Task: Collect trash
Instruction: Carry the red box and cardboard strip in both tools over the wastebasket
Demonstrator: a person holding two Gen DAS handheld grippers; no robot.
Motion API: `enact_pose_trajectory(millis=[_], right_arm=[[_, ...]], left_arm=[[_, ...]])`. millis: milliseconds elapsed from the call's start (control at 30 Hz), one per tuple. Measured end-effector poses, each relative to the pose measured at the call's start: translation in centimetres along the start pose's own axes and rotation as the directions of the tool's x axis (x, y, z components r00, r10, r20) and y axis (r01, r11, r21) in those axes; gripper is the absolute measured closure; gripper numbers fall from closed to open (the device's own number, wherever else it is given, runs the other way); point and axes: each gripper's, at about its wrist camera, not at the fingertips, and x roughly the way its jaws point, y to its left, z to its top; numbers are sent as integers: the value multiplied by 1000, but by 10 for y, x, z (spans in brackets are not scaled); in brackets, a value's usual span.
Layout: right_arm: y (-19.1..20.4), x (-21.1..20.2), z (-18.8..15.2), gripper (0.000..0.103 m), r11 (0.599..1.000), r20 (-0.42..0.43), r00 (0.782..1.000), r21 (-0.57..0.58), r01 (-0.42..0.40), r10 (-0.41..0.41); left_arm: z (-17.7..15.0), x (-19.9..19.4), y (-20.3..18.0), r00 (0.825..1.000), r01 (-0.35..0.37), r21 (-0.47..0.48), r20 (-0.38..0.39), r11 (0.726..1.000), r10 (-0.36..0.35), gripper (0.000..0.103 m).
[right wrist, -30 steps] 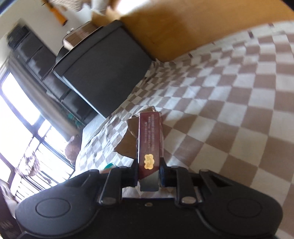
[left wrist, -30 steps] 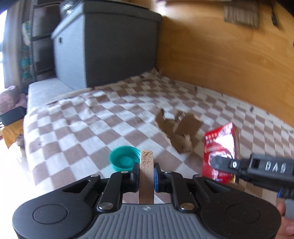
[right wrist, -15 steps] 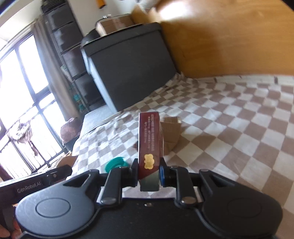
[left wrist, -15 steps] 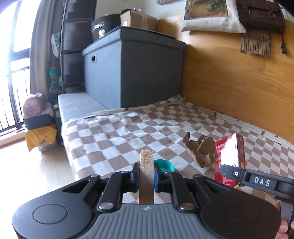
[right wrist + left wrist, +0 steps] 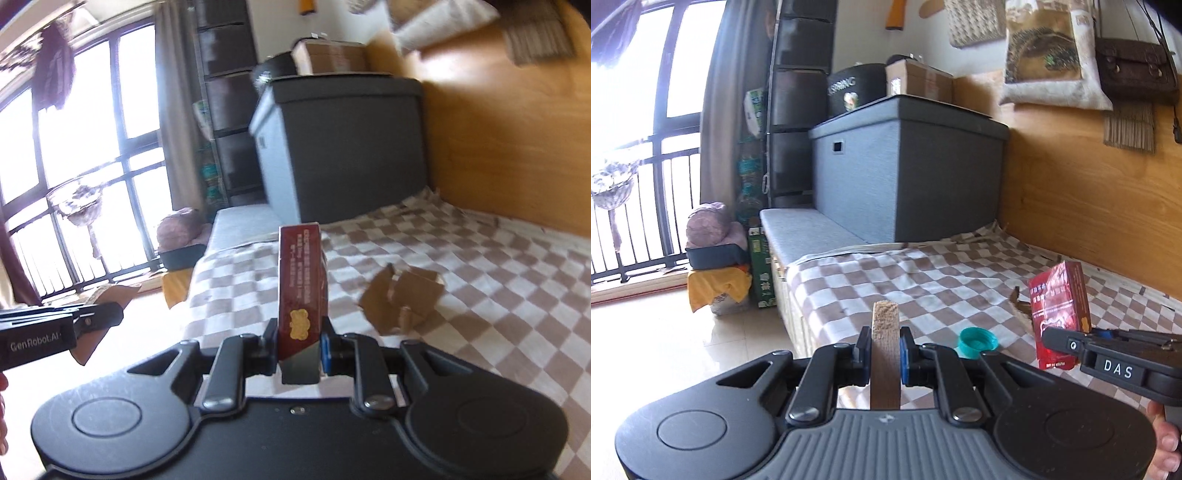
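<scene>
Right tongs (image 5: 300, 341) clamp red box (image 5: 302, 280) above checkered blanket (image 5: 498, 295).

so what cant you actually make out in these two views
- Torn cardboard, left wrist view: mostly hidden behind the red box.
- Teal cap: absent from the right wrist view.
- Box print, right wrist view: too blurred to read.
- No bin shows in either view.

Lighting: strong daylight from the window (image 5: 646, 110), blown out white; glare on the floor (image 5: 701, 350). Right wrist view motion-blurred. Fisheye bending at edges in both.
</scene>
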Motion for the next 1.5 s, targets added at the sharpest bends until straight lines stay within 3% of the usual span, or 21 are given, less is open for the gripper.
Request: enact_pose_trajectory(millis=[333, 767, 1167, 1500], right_arm=[[53, -9, -6, 81, 988, -15, 997, -135, -76, 75], [136, -4, -32, 81, 959, -135, 979, -219, -178, 151], [213, 12, -71, 81, 938, -305, 941, -260, -228, 145], [261, 20, -107, 81, 948, -422, 898, -217, -234, 125]], left_arm=[[-27, -41, 53, 998, -65, -70, -15, 995, 64, 88], [-63, -76, 119, 988, -152, -196, -68, 969, 141, 87], [-102, -106, 181, 971, -222, -302, -156, 927, 182, 88], [-142, -120, 221, 950, -278, -363, -241, 889, 198, 88]])
